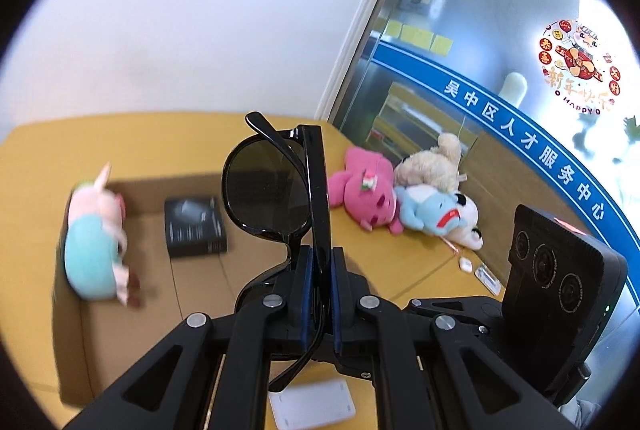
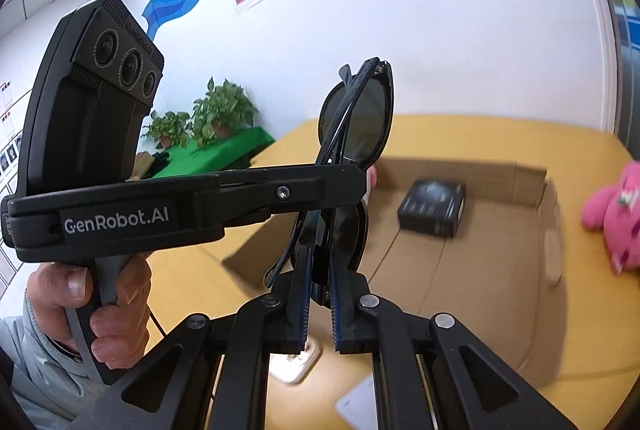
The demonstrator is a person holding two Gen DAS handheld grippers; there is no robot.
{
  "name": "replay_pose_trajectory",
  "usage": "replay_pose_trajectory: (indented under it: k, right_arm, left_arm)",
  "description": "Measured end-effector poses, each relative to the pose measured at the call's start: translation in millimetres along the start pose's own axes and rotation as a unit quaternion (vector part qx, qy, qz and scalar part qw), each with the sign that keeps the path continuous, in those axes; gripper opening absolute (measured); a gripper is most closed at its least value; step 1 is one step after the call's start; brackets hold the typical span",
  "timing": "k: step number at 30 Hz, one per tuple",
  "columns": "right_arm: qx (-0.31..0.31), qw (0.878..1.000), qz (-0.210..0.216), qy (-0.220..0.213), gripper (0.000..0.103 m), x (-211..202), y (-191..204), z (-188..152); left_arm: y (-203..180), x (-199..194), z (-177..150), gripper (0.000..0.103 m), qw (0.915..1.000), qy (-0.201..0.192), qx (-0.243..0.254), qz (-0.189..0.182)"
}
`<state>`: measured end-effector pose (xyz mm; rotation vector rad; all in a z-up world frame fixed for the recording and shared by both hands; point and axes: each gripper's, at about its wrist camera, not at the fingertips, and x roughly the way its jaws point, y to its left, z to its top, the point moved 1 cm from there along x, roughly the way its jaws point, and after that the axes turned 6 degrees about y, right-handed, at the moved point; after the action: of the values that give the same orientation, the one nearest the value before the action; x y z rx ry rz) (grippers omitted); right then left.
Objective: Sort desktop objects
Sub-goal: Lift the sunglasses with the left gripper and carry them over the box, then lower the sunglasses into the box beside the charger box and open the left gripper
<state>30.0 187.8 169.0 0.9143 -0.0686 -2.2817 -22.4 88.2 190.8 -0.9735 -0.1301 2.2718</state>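
While both grippers, left (image 1: 319, 270) and right (image 2: 319, 270), are pinching the light, brittle, slick-lensed sunglasses (image 1: 276, 190) upright between their pads above the box (image 1: 132, 190), the rigid frame is seeming the safest hold.

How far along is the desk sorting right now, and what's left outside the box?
Done: a black box and a pig plush lie in the cardboard box. In hand: both the left gripper and right gripper are clamped on folded sunglasses above it. Left: the pink plush, blue plush, beige plush and small white items sit on the yellow table.
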Motion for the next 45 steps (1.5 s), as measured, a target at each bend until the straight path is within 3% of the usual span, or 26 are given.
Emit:
replay_pose_trajectory:
  k: [9,15,21,29,35,45]
  right_arm:
    - [0.006,1.0,0.01,-0.004,0.007,5.3,-54.2,79.0]
    - [0.038,0.998,0.027,0.033,0.007,42.4,-111.5,105.1]
    - [0.094,0.99,0.032,0.095,0.007,98.6,-176.0,91.6]
    - [0.169,0.967,0.029,0.187,0.007,168.3,-246.2,65.6]
    - [0.196,0.952,0.004,0.237,0.007,202.8,-269.9,51.8]
    - [0.218,0.939,-0.012,0.266,0.007,225.3,-279.2,22.9]
  left_arm:
    - [12.8,34.1,71.4,0.007,0.9999,0.0,0.016,-0.005]
    - [41.8,98.7,93.8,0.007,0.9989,0.045,-0.009,-0.011]
    - [73.9,177.8,82.5,0.007,0.9916,0.113,-0.059,-0.023]
    - [102.9,259.3,57.1,0.007,0.9769,0.18,-0.111,-0.031]
    - [112.4,290.0,43.2,0.007,0.9685,0.212,-0.129,-0.018]
    - [128.7,311.9,32.6,0.007,0.9576,0.244,-0.153,-0.002]
